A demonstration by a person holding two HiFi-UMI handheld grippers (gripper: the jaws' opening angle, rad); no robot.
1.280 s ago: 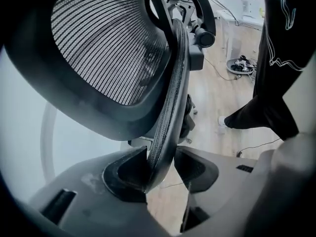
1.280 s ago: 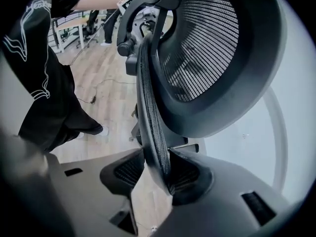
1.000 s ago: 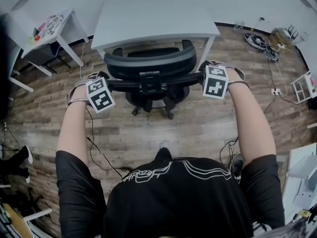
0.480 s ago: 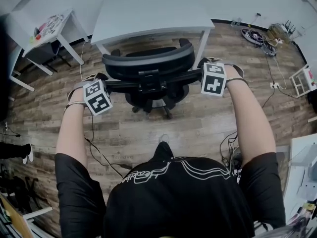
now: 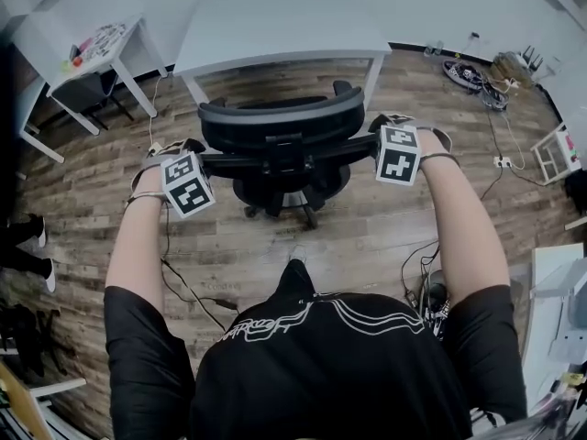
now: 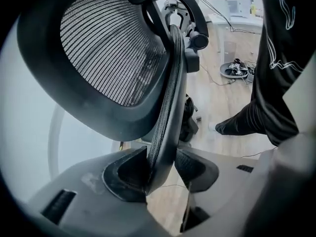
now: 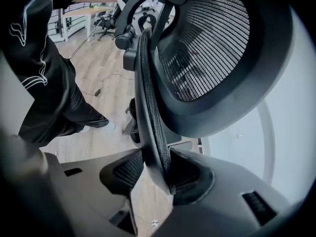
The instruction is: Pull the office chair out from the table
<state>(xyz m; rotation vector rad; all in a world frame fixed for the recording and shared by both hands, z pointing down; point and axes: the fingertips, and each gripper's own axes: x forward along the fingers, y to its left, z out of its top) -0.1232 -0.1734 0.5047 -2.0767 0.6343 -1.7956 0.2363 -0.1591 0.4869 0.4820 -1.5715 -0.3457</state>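
The black mesh office chair (image 5: 280, 122) stands on the wood floor just in front of the white table (image 5: 284, 26), its backrest toward me. My left gripper (image 5: 197, 152) grips the left rim of the backrest. My right gripper (image 5: 376, 128) grips the right rim. In the left gripper view the backrest rim (image 6: 168, 107) runs between the jaws of the left gripper (image 6: 160, 169), with both pads pressed on it. In the right gripper view the rim (image 7: 148, 98) is clamped the same way by the right gripper (image 7: 150, 169).
A small white side table (image 5: 92, 44) with clutter stands at the far left. Shoes (image 5: 468, 71) and cables lie at the far right near a white rack (image 5: 559, 154). A cable (image 5: 183, 282) trails over the floor by my feet. Someone's legs (image 5: 23, 246) show at the left edge.
The chair has rolled away from the table toward me, with more floor now showing between seat and tabletop. Both grippers moved back with it, still clamped on the backrest.
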